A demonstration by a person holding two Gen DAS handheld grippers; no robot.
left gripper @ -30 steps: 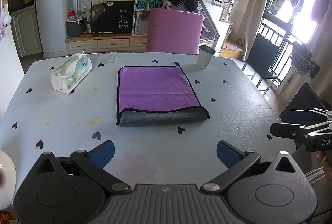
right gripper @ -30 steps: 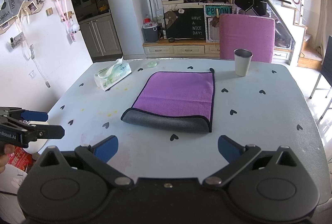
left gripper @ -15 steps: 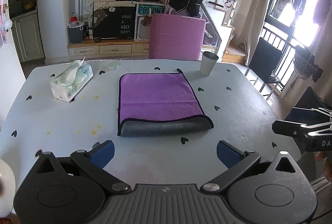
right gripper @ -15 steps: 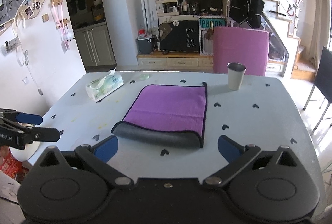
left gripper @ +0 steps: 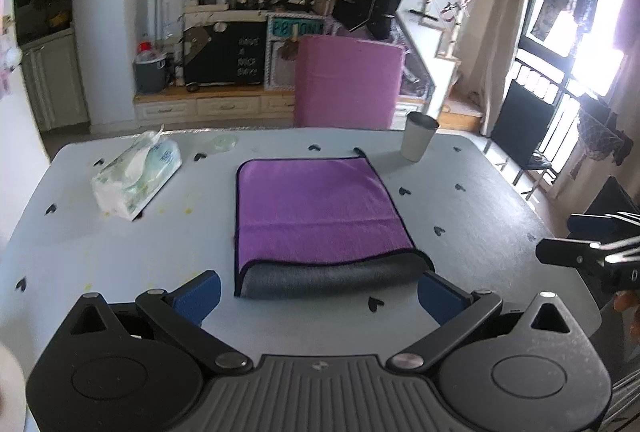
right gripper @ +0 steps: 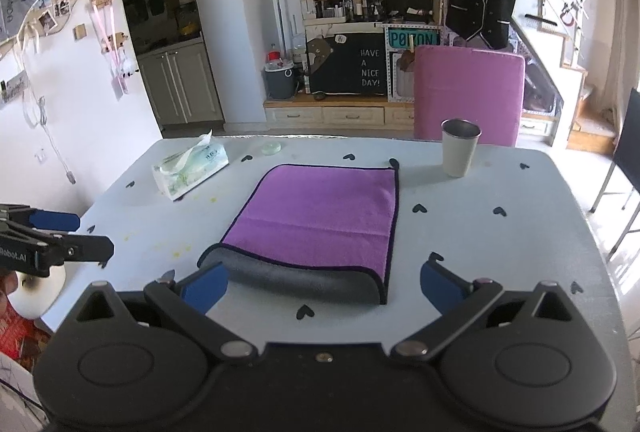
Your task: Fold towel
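Jaws spread wide on both: left gripper [left gripper: 318, 290] and right gripper [right gripper: 324, 286] hover level at the table's [right gripper: 500, 252] 6 o'clock edge, empty. Just beyond them the purple towel [right gripper: 320, 216] lies folded flat. Farther off at 12 o'clock, a chalkboard [right gripper: 348, 66] reads "HAVE A NICE DAY!"

You had a pale blue desk [right gripper: 500, 252] sprinkled with small black hearts and a few yellow specks near its left side. The towel [right gripper: 320, 208] on it was purple on top with a thin black border, and its rolled near edge showed a grey underside. Your left tongs [left gripper: 319, 289] and right tongs [right gripper: 324, 281] were black with blue pads [right gripper: 202, 286]. The cup [right gripper: 459, 148] was off-white outside and dark grey inside. The tissue pack [right gripper: 190, 170] was white with pale green print. The chair back [right gripper: 468, 94] behind the desk was pink.
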